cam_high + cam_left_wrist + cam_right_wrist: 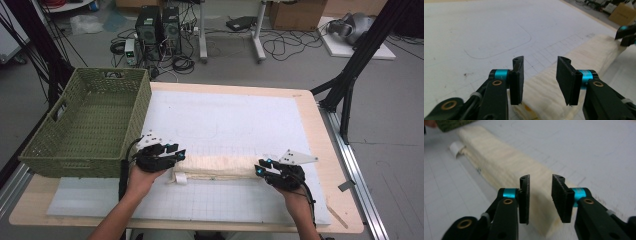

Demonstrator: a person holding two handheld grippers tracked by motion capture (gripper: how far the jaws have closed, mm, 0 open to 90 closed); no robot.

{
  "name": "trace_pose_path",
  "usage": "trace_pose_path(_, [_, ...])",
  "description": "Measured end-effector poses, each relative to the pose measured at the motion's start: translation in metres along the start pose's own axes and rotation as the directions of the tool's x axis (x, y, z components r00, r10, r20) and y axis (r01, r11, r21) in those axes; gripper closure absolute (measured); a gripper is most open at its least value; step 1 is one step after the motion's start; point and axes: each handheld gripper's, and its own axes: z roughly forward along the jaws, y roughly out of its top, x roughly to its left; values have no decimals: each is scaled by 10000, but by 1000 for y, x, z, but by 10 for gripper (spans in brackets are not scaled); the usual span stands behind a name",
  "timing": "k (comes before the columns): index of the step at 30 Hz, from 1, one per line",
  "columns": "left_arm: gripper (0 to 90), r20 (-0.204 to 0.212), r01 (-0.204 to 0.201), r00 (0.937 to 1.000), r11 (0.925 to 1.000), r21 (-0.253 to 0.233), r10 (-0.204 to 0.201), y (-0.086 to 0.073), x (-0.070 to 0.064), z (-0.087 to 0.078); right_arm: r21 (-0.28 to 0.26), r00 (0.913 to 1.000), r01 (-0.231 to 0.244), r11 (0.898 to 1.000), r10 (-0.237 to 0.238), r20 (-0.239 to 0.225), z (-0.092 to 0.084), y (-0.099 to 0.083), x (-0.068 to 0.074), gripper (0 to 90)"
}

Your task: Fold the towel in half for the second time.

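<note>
1. Folded cream towel (217,167) lying lengthwise at 6 o'clock on the white mat (230,120) of the counter (320,150).
2. Left gripper (179,154) at the towel's 9 o'clock end, fingers (517,80) parted, straddling the fold without pressing it.
3. Right gripper (260,167) at the 3 o'clock end, fingers (524,198) likewise apart, towel end between them, ungripped.
4. Green wicker basket (90,125) at 10 o'clock, just beside the left gripper.

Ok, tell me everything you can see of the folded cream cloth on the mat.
The folded cream cloth lies as a long, narrow, layered strip across the near part of the white gridded mat. It looks soft and faintly ribbed. A white tag sticks out at its left end. The left tongs and right tongs stand open over its two ends, pads apart from the fabric.
</note>
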Motion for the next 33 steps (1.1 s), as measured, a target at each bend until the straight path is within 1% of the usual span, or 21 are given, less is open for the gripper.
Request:
trace_pose_path(2, [620, 97, -48, 9999, 9995, 325, 45, -2, -2, 8, -187, 10000, 28, 9998, -28, 38, 6, 8, 3, 620])
trace_pose_path(4, [630, 127, -88, 9999, 9994, 338, 84, -6, -5, 12, -107, 9999, 107, 9999, -106, 62, 15, 15, 8, 615])
trace_pose_path(5, [637, 168, -141, 9998, 9989, 455, 134, -7, -6, 13, -55, 9998, 187, 9998, -187, 81, 21, 18, 11, 615])
trace_pose_path(7, [637, 181, -385, 9991, 9969, 683, 374, -11, -10, 17, 140, 9997, 225, 9996, -226, 40, 33, 21, 16, 615])
trace_pose_path(8, [640, 199, -475, 9987, 9958, 785, 460, -13, -11, 18, 222, 9996, 282, 9994, -282, 5, 39, 21, 19, 615])
trace_pose_path(10, [640, 142, -682, 9976, 9932, 945, 672, -16, -13, 19, 354, 9996, 195, 9992, -188, -193, 49, 22, 24, 608])
trace_pose_path(11, [640, 159, -710, 9974, 9925, 993, 698, -17, -13, 20, 433, 9995, 110, 9990, -98, -285, 53, 22, 27, 608])
trace_pose_path(12, [641, 134, -746, 9972, 9919, 1032, 736, -18, -14, 20, 506, 9992, 166, 9986, -147, -375, 57, 22, 30, 608])
trace_pose_path(14, [641, 90, -873, 9962, 9894, 1160, 869, -21, -15, 20, 795, 9984, 324, 9963, -286, -485, 63, 20, 35, 610])
trace_pose_path(16, [646, 60, -1047, 9945, 9854, 1341, 1049, -25, -14, 20, 1206, 9979, 522, 9913, -473, -433, 68, 16, 38, 613])
trace_pose_path(17, [648, 29, -1083, 9941, 9849, 1348, 1089, -26, -15, 20, 1365, 9979, 555, 9891, -504, -407, 69, 14, 37, 613])
trace_pose_path(18, [651, 27, -1130, 9935, 9843, 1353, 1137, -27, -15, 19, 1499, 9984, 487, 9875, -437, -360, 69, 12, 37, 613])
trace_pose_path(19, [652, -14, -1144, 9933, 9839, 1371, 1157, -28, -15, 18, 1502, 9983, 546, 9871, -511, -269, 67, 10, 36, 615])
trace_pose_path(20, [652, -28, -1130, 9934, 9848, 1317, 1144, -28, -15, 18, 1506, 9987, 487, 9874, -460, -211, 65, 8, 34, 615])
trace_pose_path(22, [648, -84, -1271, 9915, 9817, 1417, 1296, -28, -15, 16, 1526, 9993, 367, 9876, -373, 13, 58, 5, 29, 616])
trace_pose_path(23, [644, -133, -1284, 9912, 9815, 1423, 1316, -28, -15, 16, 1540, 9993, 352, 9874, -367, 68, 54, 4, 26, 616])
trace_pose_path(25, [629, -208, -1245, 9915, 9825, 1387, 1286, -29, -15, 14, 1507, 9995, 136, 9885, -178, 266, 45, 0, 20, 616])
trace_pose_path(27, [617, -255, -1261, 9911, 9828, 1345, 1307, -29, -16, 12, 1466, 9989, 19, 9892, -86, 456, 37, -3, 14, 616])
trace_pose_path(31, [608, -366, -1351, 9893, 9816, 1348, 1412, -30, -15, 9, 1457, 9973, -230, 9891, 125, 729, 22, -9, 6, 630])
trace_pose_path(33, [607, -405, -1397, 9884, 9805, 1381, 1465, -31, -14, 8, 1469, 9968, -217, 9889, 101, 789, 17, -12, 3, 640])
